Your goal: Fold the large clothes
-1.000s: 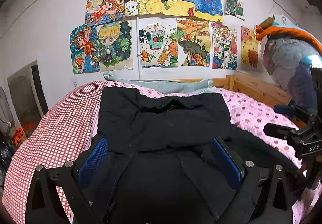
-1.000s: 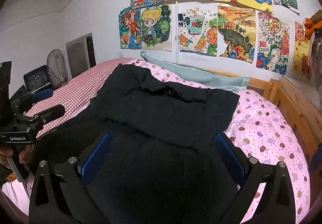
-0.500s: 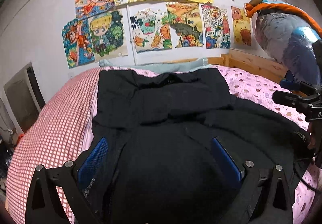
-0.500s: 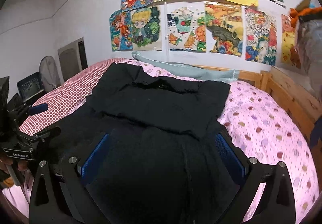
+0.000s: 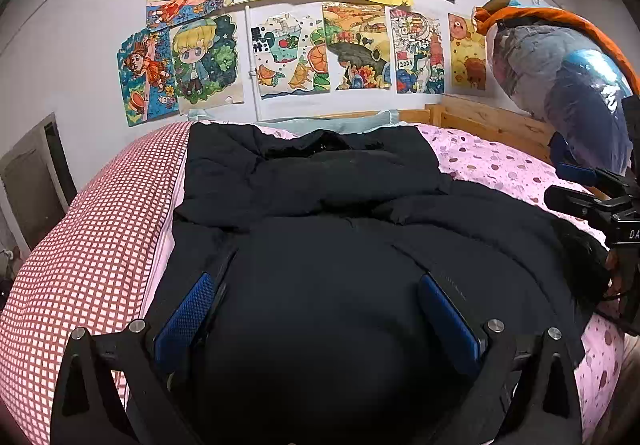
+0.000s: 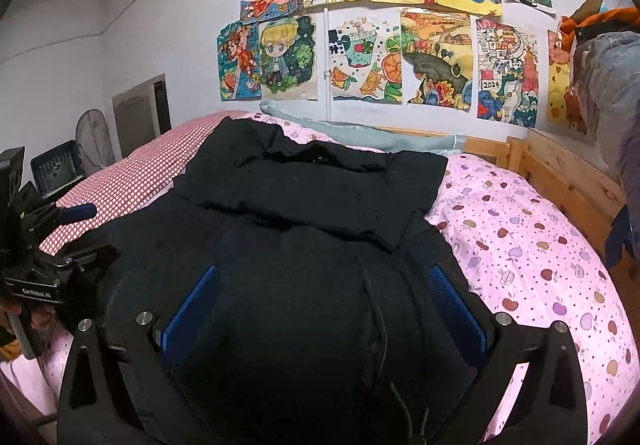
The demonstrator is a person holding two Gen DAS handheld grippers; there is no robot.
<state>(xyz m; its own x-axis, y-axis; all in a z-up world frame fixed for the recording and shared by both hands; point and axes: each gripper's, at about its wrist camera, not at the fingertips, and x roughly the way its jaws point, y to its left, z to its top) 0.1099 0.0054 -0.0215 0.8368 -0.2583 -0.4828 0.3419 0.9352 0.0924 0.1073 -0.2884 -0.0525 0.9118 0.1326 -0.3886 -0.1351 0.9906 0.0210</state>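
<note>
Both the left gripper and right gripper are spread wide, released, with the coat beneath and ahead of them.

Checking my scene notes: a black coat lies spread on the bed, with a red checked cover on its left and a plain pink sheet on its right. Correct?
Not quite: the pink sheet is patterned with small apples, as the right wrist view shows. The black coat and red checked cover are as you say.

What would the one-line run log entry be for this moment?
stage: mid-fold | black garment spread on bed | left gripper open over it | right gripper open over it
</note>
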